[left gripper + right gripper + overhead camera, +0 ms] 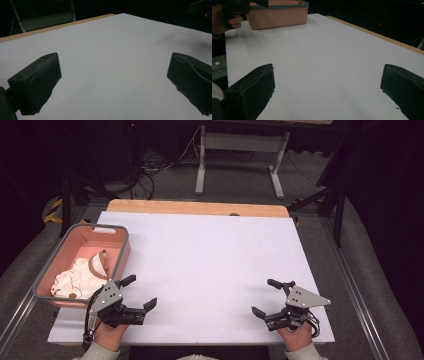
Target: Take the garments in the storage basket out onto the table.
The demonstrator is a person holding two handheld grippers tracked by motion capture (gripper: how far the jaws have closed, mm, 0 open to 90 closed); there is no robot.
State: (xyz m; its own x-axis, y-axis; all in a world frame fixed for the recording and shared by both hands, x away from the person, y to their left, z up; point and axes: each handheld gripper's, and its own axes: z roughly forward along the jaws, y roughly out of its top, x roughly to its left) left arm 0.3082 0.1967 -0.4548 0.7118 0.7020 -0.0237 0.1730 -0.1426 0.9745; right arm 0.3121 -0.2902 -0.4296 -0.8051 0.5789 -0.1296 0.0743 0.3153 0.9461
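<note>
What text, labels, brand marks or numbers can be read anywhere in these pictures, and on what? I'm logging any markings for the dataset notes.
None can be read.
The pink basket shows no lettering on its walls or grey rim.
The cloth in it has brown patches, no legible print.
The white table top is blank.
The left gripper and right gripper, both open, carry grey plates with small holes but no readable marking.

A smooth, matt white sheet (210, 265) covers a table with a bare wood edge (197, 208). The pink plastic bin (120, 251) (grey-rimmed) holds crumpled white cloth (75, 279). Matt black jaws look rubbery; grey plate (306, 297) appears metal.
</note>
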